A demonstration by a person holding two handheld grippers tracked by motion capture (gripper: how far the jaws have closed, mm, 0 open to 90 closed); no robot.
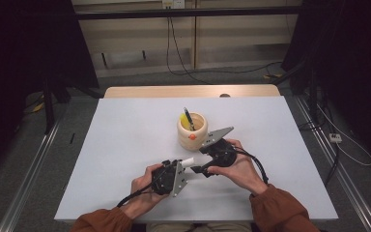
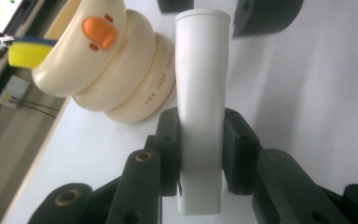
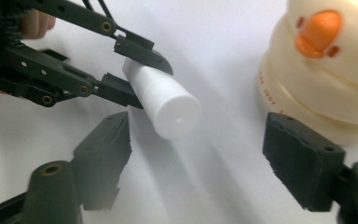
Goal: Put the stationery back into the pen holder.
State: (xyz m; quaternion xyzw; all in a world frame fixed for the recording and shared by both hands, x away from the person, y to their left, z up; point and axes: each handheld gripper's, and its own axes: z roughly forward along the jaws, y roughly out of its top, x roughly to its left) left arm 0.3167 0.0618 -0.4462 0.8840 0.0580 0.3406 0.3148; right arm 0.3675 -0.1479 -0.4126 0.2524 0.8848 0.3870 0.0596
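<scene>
Left gripper [image 2: 200, 140]: your jaws are pinched on the white tube [image 2: 200, 107], which sticks out ahead of the pads, capped end away from you.
Right gripper [image 3: 205, 158]: your jaws stand spread with nothing between them; the tube's cap floats just ahead of them, above your left pad [image 3: 105, 156].
Tube's place: off the table, in front of the left gripper's tips, pointing at your right gripper, with the duck-faced holder [image 1: 192, 130] just beyond.
Step in hand: it looks like a hand-over or uncapping, with your right gripper lined up on the cap.
Next move: bring your right jaws around the capped end, square to it, then close; keep the left pinch steady.
</scene>
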